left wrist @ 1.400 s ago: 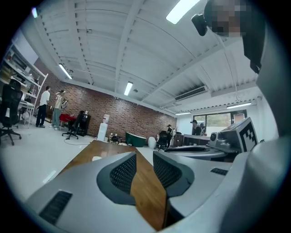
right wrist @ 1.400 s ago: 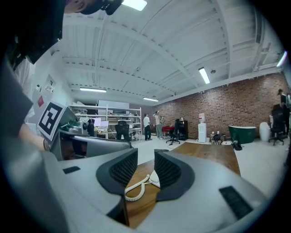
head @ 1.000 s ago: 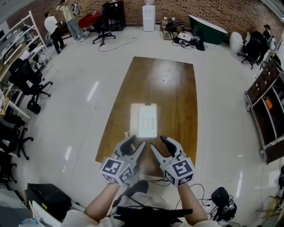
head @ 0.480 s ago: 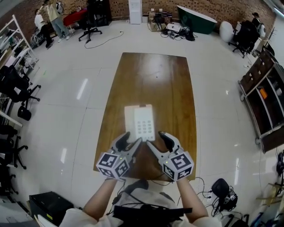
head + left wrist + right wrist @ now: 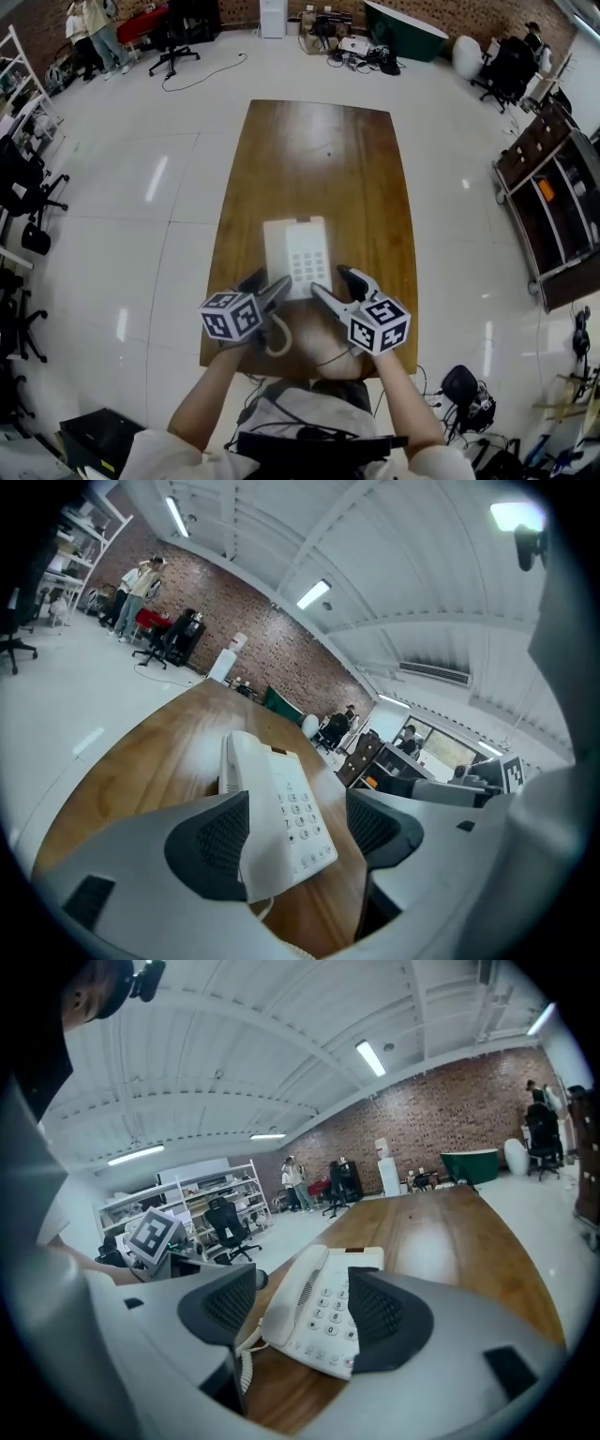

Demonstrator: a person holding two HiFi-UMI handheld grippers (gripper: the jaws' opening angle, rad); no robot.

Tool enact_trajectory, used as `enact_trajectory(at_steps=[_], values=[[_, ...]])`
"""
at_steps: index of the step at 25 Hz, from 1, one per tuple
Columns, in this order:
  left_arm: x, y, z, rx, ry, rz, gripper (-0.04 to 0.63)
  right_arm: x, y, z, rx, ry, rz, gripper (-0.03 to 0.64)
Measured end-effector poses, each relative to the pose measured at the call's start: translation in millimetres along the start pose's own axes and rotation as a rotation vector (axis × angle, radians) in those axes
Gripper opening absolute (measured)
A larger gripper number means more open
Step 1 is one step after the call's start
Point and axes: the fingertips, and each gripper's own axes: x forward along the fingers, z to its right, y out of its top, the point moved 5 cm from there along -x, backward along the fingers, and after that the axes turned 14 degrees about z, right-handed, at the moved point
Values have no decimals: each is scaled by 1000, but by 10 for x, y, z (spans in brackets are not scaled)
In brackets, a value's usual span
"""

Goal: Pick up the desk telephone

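Note:
A white desk telephone (image 5: 297, 255) lies flat on the near half of a long wooden table (image 5: 328, 159), handset along its left side and keypad to the right. My left gripper (image 5: 265, 289) is at the phone's near left corner and my right gripper (image 5: 337, 288) at its near right corner. The jaws of both are opening, and no pad presses on anything. In the left gripper view the telephone (image 5: 281, 808) shows in the gap between the dark pads (image 5: 211, 841). The right gripper view shows the telephone (image 5: 319, 1312) the same way, with its coiled cord (image 5: 246, 1358) trailing towards me.
The table's near edge (image 5: 281, 367) is just under my hands. Office chairs (image 5: 23, 197) and shelving stand on the left, a dark cabinet (image 5: 544, 197) on the right. People (image 5: 89, 23) and a green tub (image 5: 403, 17) are at the far brick wall.
Both grippers have moved forward and down to the telephone's near corners. Their jaws stand wider apart, and the left gripper has rolled. The telephone has not moved on the table.

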Motion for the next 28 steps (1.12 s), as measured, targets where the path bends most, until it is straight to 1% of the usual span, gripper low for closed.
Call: enact_trajectory(at_steps=[2, 7, 12, 13, 14, 17, 19, 23, 26, 27, 28], values=[[63, -52, -99, -27, 2, -27, 367, 36, -71, 60, 29, 1, -24, 316], [192, -188, -362, -109, 27, -97, 367, 157, -245, 231, 140, 24, -72, 316], [288, -232, -465, -88, 27, -150, 368, 259, -428, 412, 204, 11, -117, 316], [305, -241, -493, -94, 31, -155, 367, 278, -470, 438, 214, 7, -128, 330], [320, -247, -512, -101, 33, -158, 368, 296, -509, 462, 222, 5, -138, 358], [388, -268, -527, -109, 26, -186, 368, 364, -599, 537, 231, -4, -168, 359], [449, -310, -533, -109, 20, -219, 420, 430, -641, 587, 236, -3, -192, 359], [524, -375, -572, -120, 32, -246, 420, 549, -742, 689, 244, 9, -248, 359], [562, -391, -579, -143, 30, -263, 422, 631, -766, 772, 273, 9, -270, 359], [576, -392, -583, -147, 30, -271, 422, 664, -764, 784, 290, 14, -276, 368], [589, -395, -587, -149, 29, -280, 422, 696, -766, 785, 307, 24, -284, 404]])
